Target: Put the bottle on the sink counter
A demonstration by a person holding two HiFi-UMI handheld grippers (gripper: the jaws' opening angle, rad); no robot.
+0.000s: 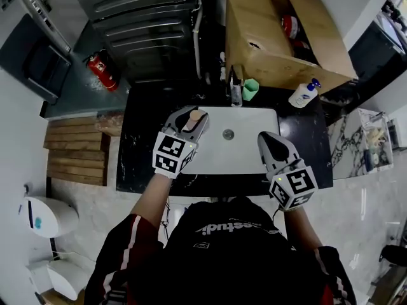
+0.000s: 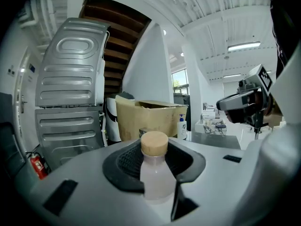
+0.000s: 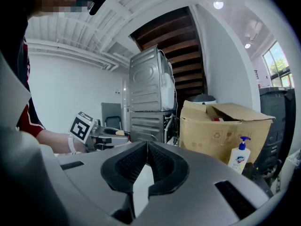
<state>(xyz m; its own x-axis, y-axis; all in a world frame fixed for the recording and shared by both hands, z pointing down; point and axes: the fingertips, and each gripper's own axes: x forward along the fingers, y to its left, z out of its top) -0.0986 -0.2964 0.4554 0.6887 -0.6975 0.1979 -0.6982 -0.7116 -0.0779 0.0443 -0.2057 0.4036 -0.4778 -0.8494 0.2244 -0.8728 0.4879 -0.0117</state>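
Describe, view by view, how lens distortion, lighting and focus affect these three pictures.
Head view: the fisheye lens bends straight lines toward the edges; the white sink basin stands bright against the black counter. Left gripper view: dark round vignette, a glaring strip light, and the near bottle looks slightly soft. Right gripper view: same vignette, bright window, mosaic patch top left.

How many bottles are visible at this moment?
2. One tan-capped bottle is clamped in the left gripper by the left edge of the sink; one pump bottle stands at the right rear of the counter. The cardboard box may hide more.
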